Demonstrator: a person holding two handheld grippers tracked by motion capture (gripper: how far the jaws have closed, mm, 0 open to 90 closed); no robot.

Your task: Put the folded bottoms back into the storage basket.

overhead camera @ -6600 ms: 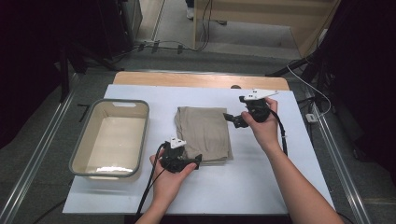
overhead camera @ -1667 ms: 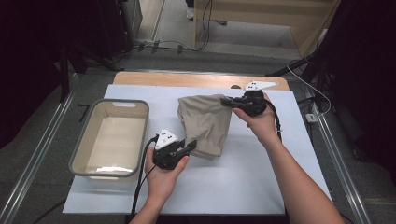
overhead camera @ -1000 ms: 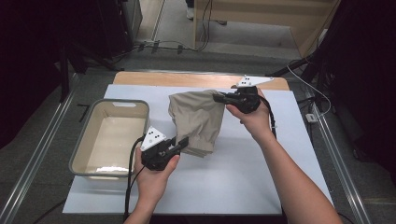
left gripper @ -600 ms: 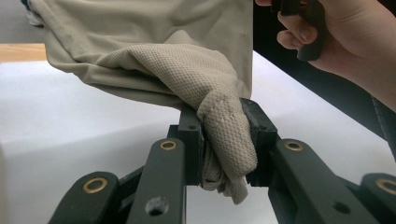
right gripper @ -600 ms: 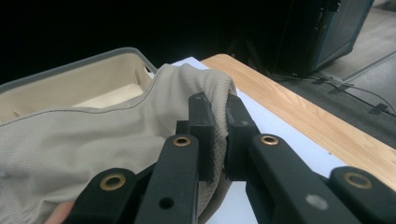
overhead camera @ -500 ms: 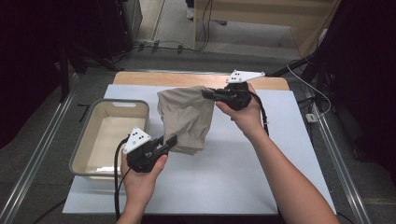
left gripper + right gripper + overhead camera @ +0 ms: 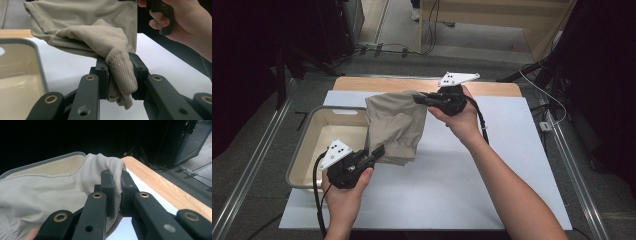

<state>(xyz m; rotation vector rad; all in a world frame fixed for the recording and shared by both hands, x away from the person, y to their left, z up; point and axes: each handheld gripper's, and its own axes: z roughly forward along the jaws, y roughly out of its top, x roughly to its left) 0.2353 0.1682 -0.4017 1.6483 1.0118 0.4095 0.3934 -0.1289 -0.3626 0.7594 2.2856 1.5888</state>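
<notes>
While we hold the cloth (image 7: 394, 125) up off the mat (image 7: 452, 190), just right of the tub (image 7: 307, 145), our left gripper (image 7: 374, 152) is clamped on its near corner and our right gripper (image 7: 422, 99) is pinched tight on its far edge.

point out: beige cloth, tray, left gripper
beige cloth (image 7: 394, 125), high view, on the hanging middle of the fabric.
tray (image 7: 303, 145), high view, on its grey left rim.
left gripper (image 7: 121, 75), left gripper view, between its fingertips, which pinch a fold of the cloth.
</notes>
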